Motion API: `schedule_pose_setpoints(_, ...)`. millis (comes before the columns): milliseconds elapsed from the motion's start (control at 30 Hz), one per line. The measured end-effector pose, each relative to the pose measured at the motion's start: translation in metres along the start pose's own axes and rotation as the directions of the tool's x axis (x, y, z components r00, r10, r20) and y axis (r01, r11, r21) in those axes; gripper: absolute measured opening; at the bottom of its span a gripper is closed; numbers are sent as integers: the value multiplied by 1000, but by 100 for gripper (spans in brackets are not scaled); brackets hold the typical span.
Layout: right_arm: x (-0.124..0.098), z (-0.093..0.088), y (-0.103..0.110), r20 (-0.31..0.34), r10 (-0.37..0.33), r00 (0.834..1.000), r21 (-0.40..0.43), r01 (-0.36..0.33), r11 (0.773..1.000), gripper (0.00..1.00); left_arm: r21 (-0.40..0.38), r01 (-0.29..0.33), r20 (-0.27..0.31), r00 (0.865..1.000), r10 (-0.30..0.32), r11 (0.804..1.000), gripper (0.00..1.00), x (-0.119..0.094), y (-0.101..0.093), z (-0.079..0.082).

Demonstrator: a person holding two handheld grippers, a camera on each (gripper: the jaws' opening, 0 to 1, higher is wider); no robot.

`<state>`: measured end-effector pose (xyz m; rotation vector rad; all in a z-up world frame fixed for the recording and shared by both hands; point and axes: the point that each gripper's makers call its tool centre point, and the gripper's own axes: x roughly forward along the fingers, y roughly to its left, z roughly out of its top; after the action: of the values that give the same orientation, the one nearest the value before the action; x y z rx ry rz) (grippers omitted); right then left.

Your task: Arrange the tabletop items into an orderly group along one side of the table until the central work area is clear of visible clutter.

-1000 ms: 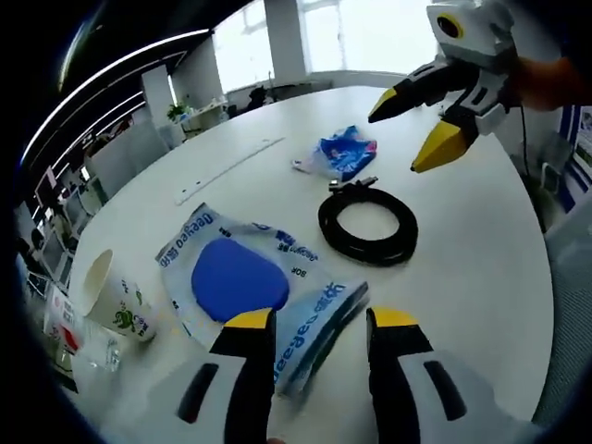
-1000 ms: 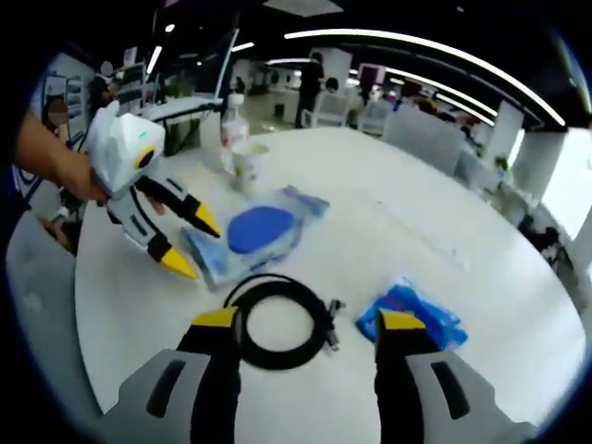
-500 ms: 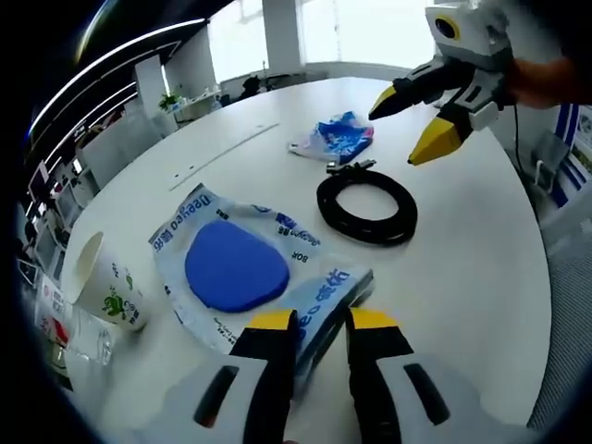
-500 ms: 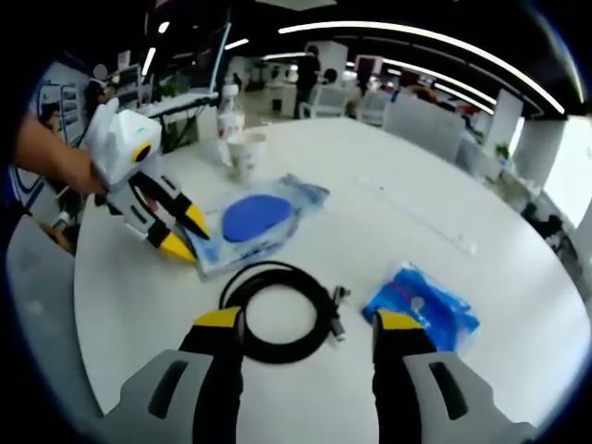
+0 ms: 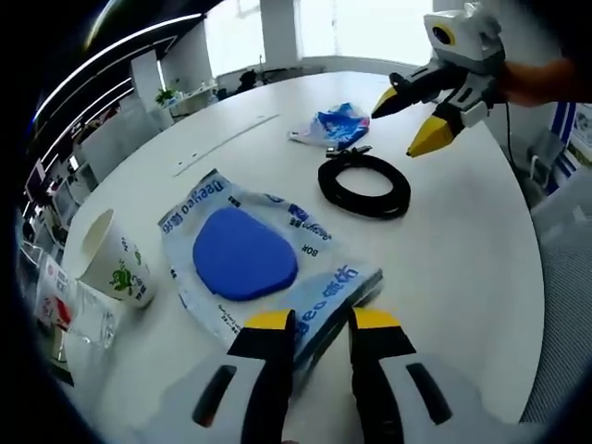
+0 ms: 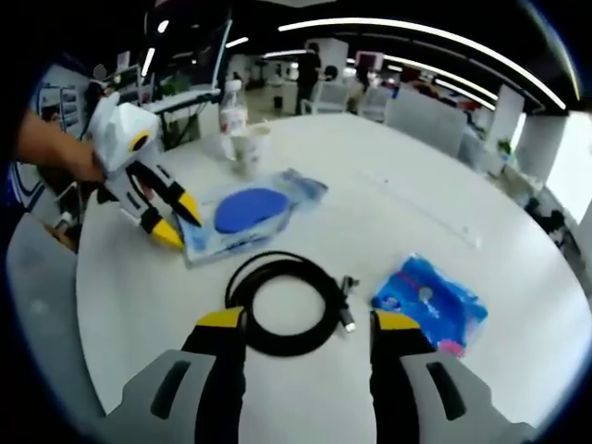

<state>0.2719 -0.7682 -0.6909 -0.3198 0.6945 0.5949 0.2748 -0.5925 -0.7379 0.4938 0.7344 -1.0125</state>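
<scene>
Near the tabletop point(image 5: 462, 250) edge closest to the person, the clear packet with the blue pad point(image 5: 264, 268) lay flat, and its near corner sat right between the jaws of the left gripper point(image 5: 316, 322). That one was clamped down on the packet's edge, jaws nearly together. Right gripper point(image 6: 308, 322) hung over the table with its jaws spread wide, gripping nothing, the coiled black cable point(image 6: 287, 302) just past its tips. Crumpled blue bag point(image 6: 431, 301) sat beside the cable. Paper cup point(image 5: 113, 261) and a plastic bottle point(image 6: 233, 114) stood together by the packet's far end, near the table's edge.
</scene>
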Motion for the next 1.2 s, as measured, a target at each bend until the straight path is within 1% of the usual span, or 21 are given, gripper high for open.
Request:
schedule_pose_setpoints(33, 0, -1, 0, -3, 1, 1000, -3, -1, 1000, 49, -14, -10, -10, 1000, 10, 1000, 23, -1, 2, -2)
schedule_pose_setpoints(100, 0, -2, 0, -5, 2, 1000, -3, -2, 1000, 49, -93, -23, -3, 1000, 23, 995, 28, -1, 3, 0)
schedule_pose_setpoints(200, -1, 0, 1, 2, 0, 1000, 6, 0, 1000, 49, -121, -18, 14, 1000, 19, 992, 38, 3, -3, 8)
schedule_pose_setpoints(233, -1, 0, 1, 3, 0, 1000, 4, 0, 1000, 49, -123, -14, 22, 1000, 17, 992, 40, 4, -6, 11)
schedule_pose_setpoints(300, -2, 0, 1, 0, 0, 1000, 0, 0, 1000, 49, -100, -12, 24, 1000, 15, 995, 40, 8, -13, 15)
schedule_pose_setpoints(367, -2, -1, 1, 3, -3, 1000, 4, 3, 1000, 49, -103, -6, 30, 999, 9, 995, 39, 12, -18, 20)
schedule_pose_setpoints(433, -3, 0, 0, 4, -4, 1000, 6, 4, 1000, 49, -142, -9, 28, 1000, 13, 990, 40, 18, -20, 22)
schedule_pose_setpoints(533, -5, 0, -1, 7, -8, 1000, 7, 8, 1000, 49, -189, -27, 47, 998, 37, 982, 42, 22, -20, 29)
schedule_pose_setpoints(600, -6, 0, -3, 6, -12, 1000, 8, 12, 1000, 48, -198, -36, 37, 998, 44, 980, 40, 26, -19, 30)
schedule_pose_setpoints(667, -8, -1, -6, 3, -18, 1000, 9, 18, 1000, 48, -179, -47, 28, 998, 53, 983, 37, 26, -17, 29)
schedule_pose_setpoints(767, -10, -2, -9, 3, -24, 1000, 15, 24, 1000, 48, -142, -47, 22, 999, 50, 989, 35, 25, -16, 28)
schedule_pose_setpoints(867, -10, -3, -9, 2, -26, 1000, 18, 26, 1000, 48, -106, -33, 19, 999, 35, 994, 36, 25, -18, 26)
schedule_pose_setpoints(933, -10, -4, -8, -1, -23, 1000, 17, 23, 1000, 48, -67, -19, 13, 1000, 20, 998, 37, 25, -20, 25)
schedule_pose_setpoints(1000, -9, -4, -7, -2, -21, 1000, 13, 21, 1000, 47, -8, -5, 2, 1000, 5, 1000, 37, 25, -20, 23)
schedule_pose_setpoints(1033, -9, -4, -6, -2, -20, 1000, 13, 20, 1000, 47, -27, 3, 10, 1000, -3, 1000, 37, 25, -21, 23)
schedule_pose_setpoints(1067, -9, -4, -6, 0, -20, 1000, 13, 20, 1000, 47, -14, 14, 15, 1000, -13, 1000, 35, 25, -21, 23)
schedule_pose_setpoints(1200, -11, -5, -7, -2, -22, 1000, 15, 22, 1000, 47, -5, 29, 25, 999, -29, 1000, 35, 24, -22, 24)
